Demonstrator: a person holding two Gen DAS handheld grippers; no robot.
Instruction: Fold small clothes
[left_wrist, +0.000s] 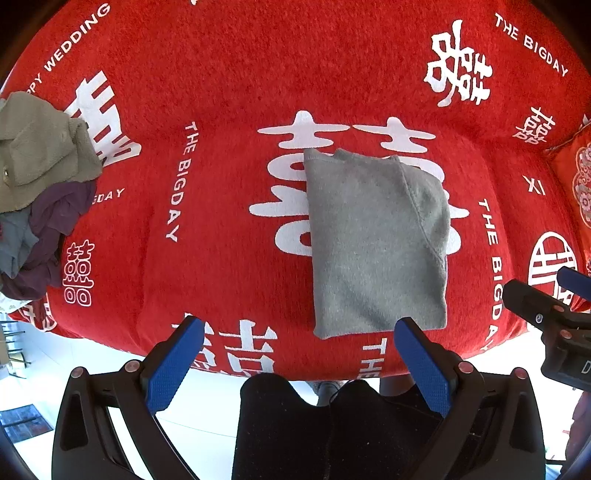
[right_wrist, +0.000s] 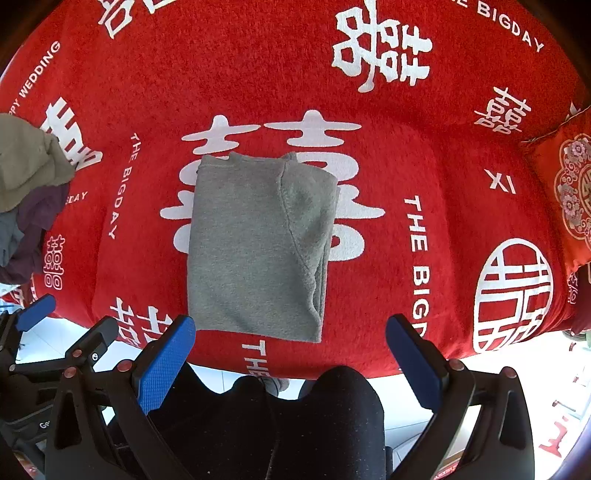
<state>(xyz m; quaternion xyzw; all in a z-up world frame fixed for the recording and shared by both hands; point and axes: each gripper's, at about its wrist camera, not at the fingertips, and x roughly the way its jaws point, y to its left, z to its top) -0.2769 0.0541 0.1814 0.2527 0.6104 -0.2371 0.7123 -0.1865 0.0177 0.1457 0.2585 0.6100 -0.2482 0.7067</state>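
Note:
A grey knitted garment (left_wrist: 373, 240), folded lengthwise into a narrow rectangle, lies flat on the red blanket (left_wrist: 229, 92); it also shows in the right wrist view (right_wrist: 255, 247). My left gripper (left_wrist: 299, 328) is open and empty, held above the garment's near edge. My right gripper (right_wrist: 291, 328) is open and empty, also above the near edge. The right gripper's body shows at the right edge of the left wrist view (left_wrist: 546, 310). The left gripper shows at the lower left of the right wrist view (right_wrist: 37, 332).
A pile of unfolded clothes, olive, purple and grey-blue (left_wrist: 37, 192), sits at the blanket's left edge (right_wrist: 26, 192). A red patterned cushion (right_wrist: 569, 192) lies at the right. The person's dark-clad legs (left_wrist: 332, 424) stand at the near edge over a white floor.

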